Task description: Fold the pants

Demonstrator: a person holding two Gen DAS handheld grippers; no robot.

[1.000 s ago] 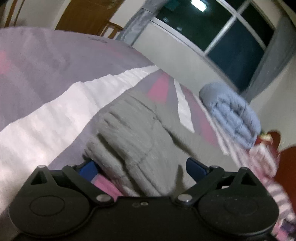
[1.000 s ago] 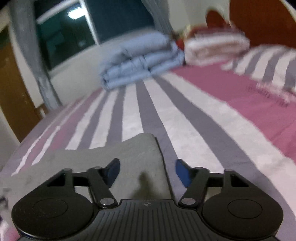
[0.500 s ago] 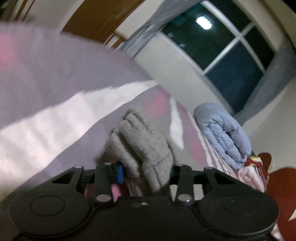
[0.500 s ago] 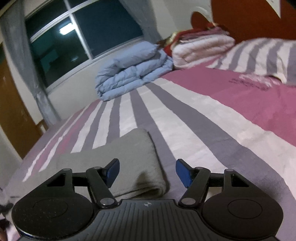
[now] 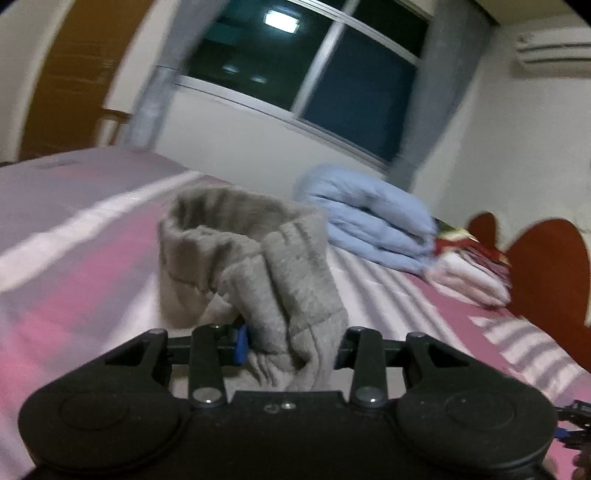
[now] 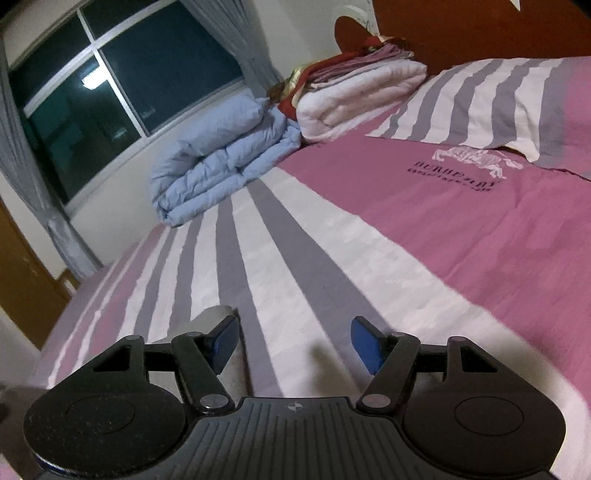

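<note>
The grey knit pants (image 5: 255, 266) hang bunched up in my left gripper (image 5: 288, 343), which is shut on their fabric and holds the ribbed waistband end lifted above the striped bed cover (image 5: 74, 280). My right gripper (image 6: 293, 341) is open and empty, low over the bed cover (image 6: 295, 266). A grey corner of the pants (image 6: 210, 317) shows just behind its left finger.
A folded light-blue duvet (image 6: 218, 158) and a stack of white and red blankets (image 6: 354, 85) lie at the far side of the bed by the window wall. A striped pillow (image 6: 491, 99) rests against the wooden headboard (image 6: 480, 29). A wooden door (image 5: 85, 74) stands at the left.
My left gripper closed on the pants and lifted them off the bed. My right gripper stayed open and moved away to the right, so the pants slid almost out of its view.
</note>
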